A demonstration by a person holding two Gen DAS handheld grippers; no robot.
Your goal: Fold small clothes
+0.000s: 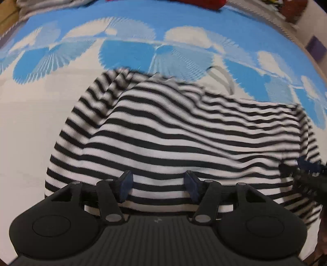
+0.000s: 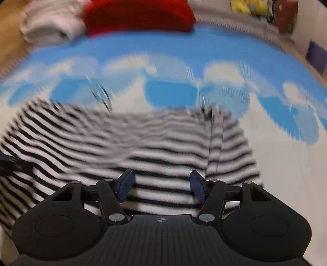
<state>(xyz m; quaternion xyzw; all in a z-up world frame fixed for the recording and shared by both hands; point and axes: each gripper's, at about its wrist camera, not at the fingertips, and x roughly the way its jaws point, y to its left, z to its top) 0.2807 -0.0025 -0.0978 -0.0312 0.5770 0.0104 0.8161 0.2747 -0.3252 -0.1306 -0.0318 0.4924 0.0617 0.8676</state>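
A: Item one, garment?
B: Striped shirt (image 1: 179, 131), black and white bands, lying folded on the patterned cover (image 1: 184, 22), blue with white fan shapes. An upper layer lies doubled over a lower one; a sleeve edge shows at the far left. In the right wrist view the same shirt (image 2: 143, 143) is blurred, with a seam running down its right portion.

A: Item two, left tool?
B: Left tool (image 1: 158, 185), black body, dark blue pads (image 1: 125, 185). Fingers spread, nothing between them, held just over the near hem of the shirt. Whether the tips touch the cloth I cannot tell.

A: Item three, right tool?
B: Right tool (image 2: 161, 185), same make, fingers spread wide above the near edge of the shirt, empty. It also shows at the right edge of the left wrist view, a dark shape over the shirt's right side.

A: Surroundings?
B: Red cloth (image 2: 139, 16) at the far edge of the cover, pale grey-white bundle (image 2: 51, 22) just beside it on the left. Yellow items (image 2: 249, 7) farther right, too blurred to name.
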